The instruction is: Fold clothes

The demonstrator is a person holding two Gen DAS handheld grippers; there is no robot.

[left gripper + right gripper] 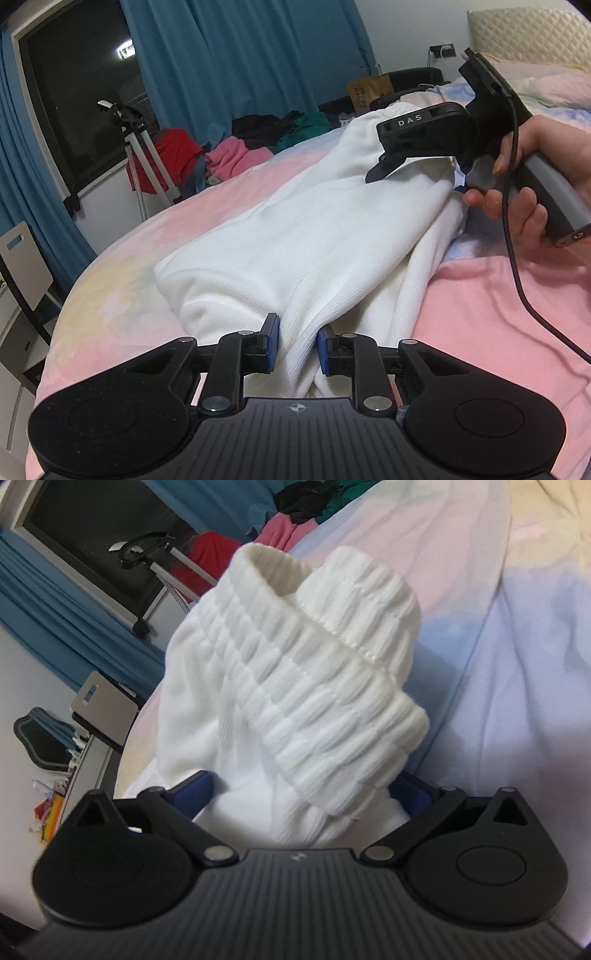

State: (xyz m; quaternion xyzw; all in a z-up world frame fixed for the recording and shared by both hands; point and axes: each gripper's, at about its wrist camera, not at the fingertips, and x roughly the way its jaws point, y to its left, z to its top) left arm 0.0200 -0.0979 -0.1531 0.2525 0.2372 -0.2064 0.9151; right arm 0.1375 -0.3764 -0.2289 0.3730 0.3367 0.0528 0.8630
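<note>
We hold white trousers (295, 236): left tool (297, 347) clamps leg end, right tool (306, 794) clamps bunched waistband (332, 686). Risk: thick elastic slips from pads, fold skews on bed (498, 314).

so the trousers (295, 236) lie stretched across the bed (498, 317), one end pinched in the left claw (297, 349) at 6 o'clock; the other end sits in the right claw (380, 170) up at 2 o'clock; clothes pile (266, 140) behind at 11 o'clock; drying rack (144, 147) at 10 o'clock
</note>
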